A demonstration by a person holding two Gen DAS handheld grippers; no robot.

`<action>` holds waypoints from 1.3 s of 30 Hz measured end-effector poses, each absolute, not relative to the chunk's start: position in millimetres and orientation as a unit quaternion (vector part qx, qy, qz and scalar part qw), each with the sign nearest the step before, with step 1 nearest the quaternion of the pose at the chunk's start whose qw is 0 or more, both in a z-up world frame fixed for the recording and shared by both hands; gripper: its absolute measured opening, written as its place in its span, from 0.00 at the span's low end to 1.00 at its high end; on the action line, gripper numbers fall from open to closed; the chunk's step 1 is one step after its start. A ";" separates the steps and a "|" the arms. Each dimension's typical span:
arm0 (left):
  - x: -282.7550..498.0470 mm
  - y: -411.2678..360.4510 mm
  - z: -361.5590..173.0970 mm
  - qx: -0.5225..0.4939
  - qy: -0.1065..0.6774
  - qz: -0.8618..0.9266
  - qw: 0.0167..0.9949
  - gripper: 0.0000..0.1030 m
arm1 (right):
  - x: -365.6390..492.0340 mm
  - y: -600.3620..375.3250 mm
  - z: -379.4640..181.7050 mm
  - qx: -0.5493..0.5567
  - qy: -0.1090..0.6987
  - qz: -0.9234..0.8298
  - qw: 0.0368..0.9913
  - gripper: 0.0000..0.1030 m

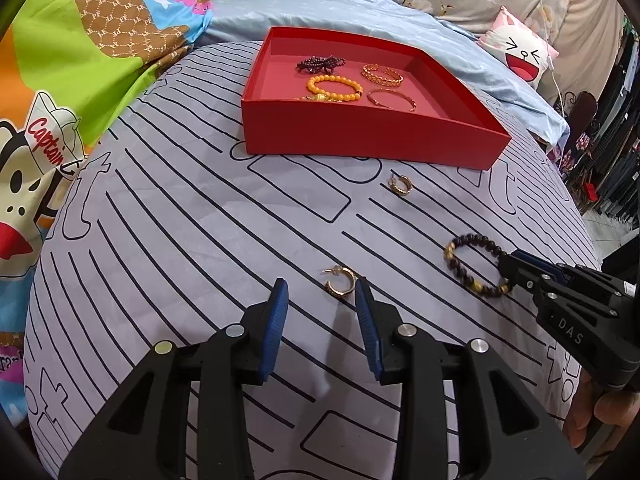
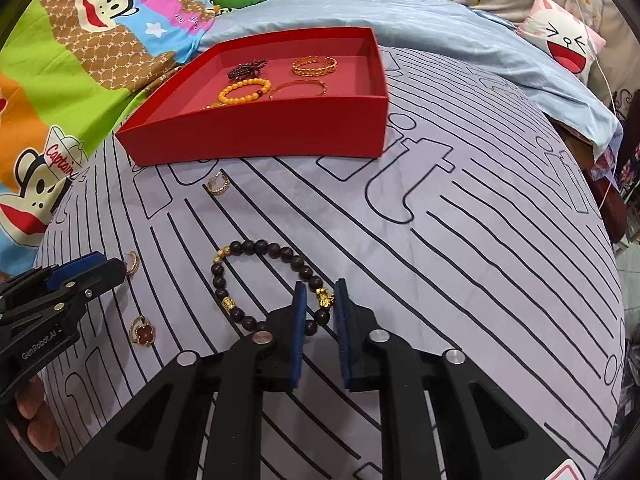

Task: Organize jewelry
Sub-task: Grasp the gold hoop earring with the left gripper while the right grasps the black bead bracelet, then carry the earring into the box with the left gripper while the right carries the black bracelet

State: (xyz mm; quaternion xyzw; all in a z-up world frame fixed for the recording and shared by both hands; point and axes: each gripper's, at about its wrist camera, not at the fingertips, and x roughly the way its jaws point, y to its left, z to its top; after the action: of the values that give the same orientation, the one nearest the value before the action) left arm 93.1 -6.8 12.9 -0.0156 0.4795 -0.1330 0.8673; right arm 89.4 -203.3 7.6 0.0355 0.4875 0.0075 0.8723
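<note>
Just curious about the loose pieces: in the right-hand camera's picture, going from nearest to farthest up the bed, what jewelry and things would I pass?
Clover ring → dark bead bracelet → small gold hoop earring → red box.

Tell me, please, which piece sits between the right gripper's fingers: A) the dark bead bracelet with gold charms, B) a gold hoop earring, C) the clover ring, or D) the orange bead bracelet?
A: in the right wrist view the right gripper closes around the gold charm of the dark bead bracelet, which lies on the striped sheet.
</note>
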 end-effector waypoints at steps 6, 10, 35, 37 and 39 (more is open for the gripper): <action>94.8 -10.6 10.2 -0.019 0.482 -0.138 0.865 0.32 | 84.5 -205.0 8.0 0.038 0.490 0.007 0.871 0.11; 97.3 -14.4 9.1 -0.016 0.480 -0.137 0.867 0.32 | 83.5 -204.2 8.2 0.037 0.490 0.007 0.871 0.11; 98.4 -23.5 7.3 0.013 0.471 -0.140 0.871 0.16 | 82.2 -205.2 8.1 0.044 0.491 0.009 0.870 0.11; 97.8 -22.8 7.9 0.011 0.471 -0.140 0.871 0.16 | 81.2 -205.5 8.2 0.047 0.491 0.010 0.870 0.11; 97.1 -21.7 8.7 0.010 0.471 -0.140 0.871 0.16 | 80.4 -205.9 8.4 0.051 0.492 0.011 0.869 0.11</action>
State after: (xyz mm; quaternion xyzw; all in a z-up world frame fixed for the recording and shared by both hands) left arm 97.1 -21.7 8.7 0.0098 0.4710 -0.1401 0.8709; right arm 80.4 -205.9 8.4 0.0505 0.4921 0.0114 0.8690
